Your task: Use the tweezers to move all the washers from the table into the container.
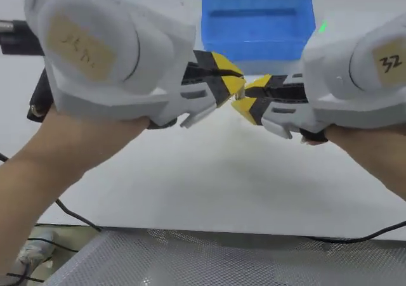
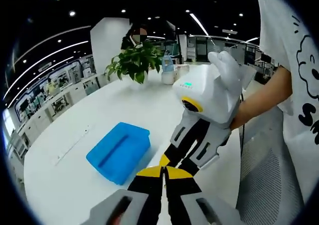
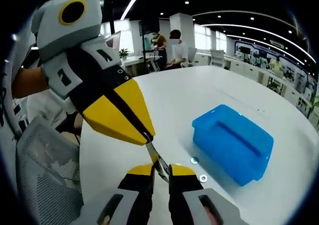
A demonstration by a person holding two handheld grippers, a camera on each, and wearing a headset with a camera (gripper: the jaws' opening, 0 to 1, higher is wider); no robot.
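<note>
The right gripper (image 3: 162, 171) keeps its jaws only a little apart, and the thin metal tweezers (image 3: 158, 161) stand in this narrow gap. I cannot tell if the pads really press on them. The upper end of the tweezers goes into the tips of the left gripper (image 3: 148, 137). Its yellow jaws are pressed together and they pinch this end.

In the head view the two grippers point at each other, tip almost to tip, above the white table (image 1: 209, 172) and a little behind its near edge. The left hand (image 1: 95, 134) holds its gripper from below, with the forearm coming up from the lower left. The right hand (image 1: 361, 140) comes in from the right side, also under its gripper.

Two washers (image 3: 194, 160) (image 3: 203, 177) lie flat on the table beyond the jaws, just beside the near wall of the blue container (image 3: 234, 142). The container stands farther from the near edge than the grippers.
</note>
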